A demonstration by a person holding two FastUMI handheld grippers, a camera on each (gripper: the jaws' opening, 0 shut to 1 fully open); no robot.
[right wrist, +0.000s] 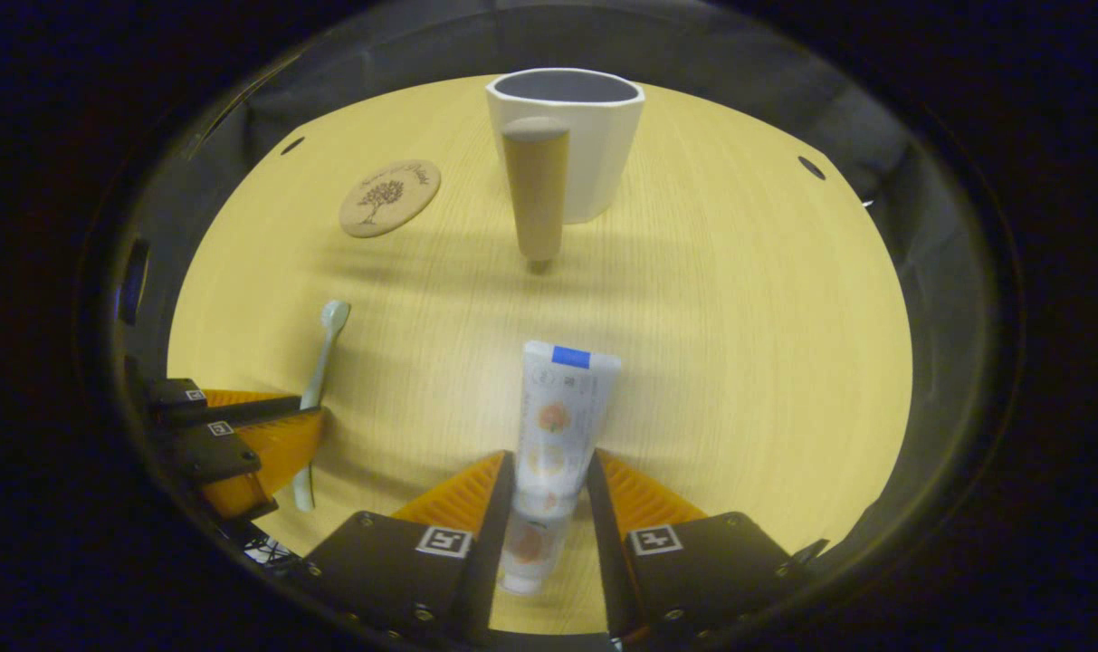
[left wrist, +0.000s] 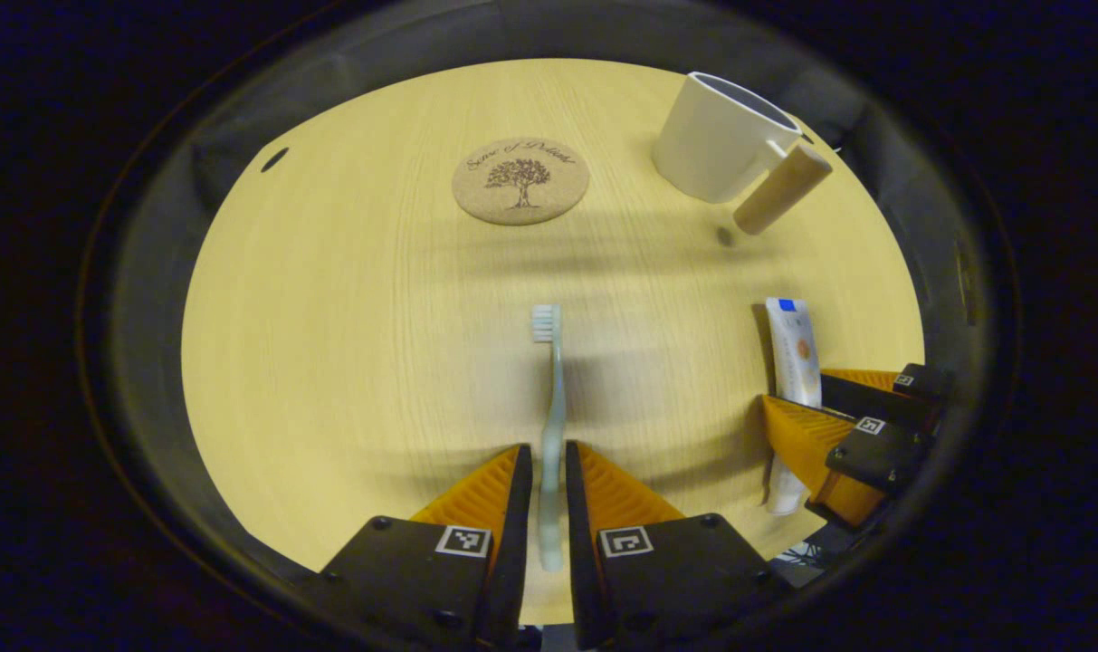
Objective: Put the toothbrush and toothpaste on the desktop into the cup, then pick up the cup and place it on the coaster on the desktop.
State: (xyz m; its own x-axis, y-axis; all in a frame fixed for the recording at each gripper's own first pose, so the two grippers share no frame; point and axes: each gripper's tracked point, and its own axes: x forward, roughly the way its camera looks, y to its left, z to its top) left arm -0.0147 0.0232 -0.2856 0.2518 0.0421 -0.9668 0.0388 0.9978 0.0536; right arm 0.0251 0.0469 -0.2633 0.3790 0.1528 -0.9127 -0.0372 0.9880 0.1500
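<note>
The toothbrush, low centre in the left gripper view, is clamped by the left gripper, the toothpaste likewise by the right gripper, while the cup at upper frame could be tipped by a careless insertion.

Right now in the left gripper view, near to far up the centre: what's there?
left gripper, closed on the toothbrush handle → toothbrush bristle head → bare wooden desktop → cork coaster

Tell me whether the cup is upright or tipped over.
Upright. The cup stands on its base on the desktop, its open mouth facing up, with its wooden handle pointing toward the right gripper.
</note>
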